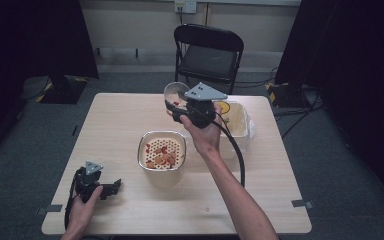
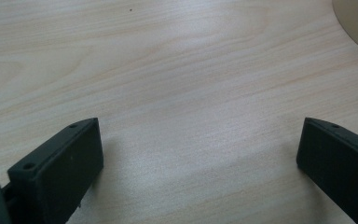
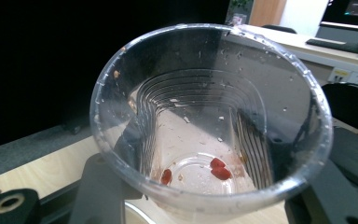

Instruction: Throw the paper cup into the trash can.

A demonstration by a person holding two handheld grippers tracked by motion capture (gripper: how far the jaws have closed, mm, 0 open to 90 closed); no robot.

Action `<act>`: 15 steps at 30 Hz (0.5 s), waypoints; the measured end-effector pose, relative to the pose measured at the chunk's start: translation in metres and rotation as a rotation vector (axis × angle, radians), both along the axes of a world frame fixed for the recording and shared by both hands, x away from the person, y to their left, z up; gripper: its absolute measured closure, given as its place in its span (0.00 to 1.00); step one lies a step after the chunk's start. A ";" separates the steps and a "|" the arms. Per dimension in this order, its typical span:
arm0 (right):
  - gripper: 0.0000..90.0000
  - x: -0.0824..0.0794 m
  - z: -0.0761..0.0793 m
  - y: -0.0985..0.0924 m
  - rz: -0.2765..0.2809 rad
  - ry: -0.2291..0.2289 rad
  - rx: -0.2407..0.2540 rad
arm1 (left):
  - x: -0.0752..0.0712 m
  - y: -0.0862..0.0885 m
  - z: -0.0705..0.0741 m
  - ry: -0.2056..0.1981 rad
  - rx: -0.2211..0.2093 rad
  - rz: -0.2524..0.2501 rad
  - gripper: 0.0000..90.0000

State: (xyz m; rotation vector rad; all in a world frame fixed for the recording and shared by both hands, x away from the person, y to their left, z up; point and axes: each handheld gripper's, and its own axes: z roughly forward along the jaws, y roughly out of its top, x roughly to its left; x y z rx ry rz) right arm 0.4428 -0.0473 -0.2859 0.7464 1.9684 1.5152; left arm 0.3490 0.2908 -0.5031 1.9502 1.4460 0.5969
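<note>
A light wooden table [image 1: 130,125] carries a metal-rimmed strainer container [image 1: 162,151] near its centre; this container serves as the landmark for all positions given here. Its perforated pale insert holds a scatter of small red and orange pieces [image 1: 161,155].

Beyond the container and slightly to its right, the right gripper [image 1: 180,111] is held above the table in the person's right hand [image 1: 206,134]. Its jaws are clamped on a clear plastic cup [image 1: 175,95], one jaw on each side of the cup wall, as the right gripper view confirms. The cup [image 3: 209,121] is tilted toward the camera in that view; its ribbed wall is spotted with droplets and small flecks, and a few red pieces [image 3: 218,169] lie on its bottom.

To the right of the container, on the table's far right part, sits a pale tub lined with a clear bag [image 1: 237,122], partly hidden by the hand and gripper.

To the near left of the container, well apart from it, the left gripper [image 1: 112,189] rests low at the table in the person's left hand [image 1: 84,207]. Its jaws stand wide apart with only bare wood [image 2: 191,93] between them. A curved pale edge [image 2: 356,23] enters the upper right corner of the left gripper view; what it belongs to cannot be told.

A black folding chair [image 1: 207,52] stands on the floor beyond the table's far edge.
</note>
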 end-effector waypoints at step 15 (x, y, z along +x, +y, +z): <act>0.54 0.016 0.009 -0.066 -0.133 0.046 0.010 | 0.000 0.000 0.000 0.000 0.000 0.000 0.00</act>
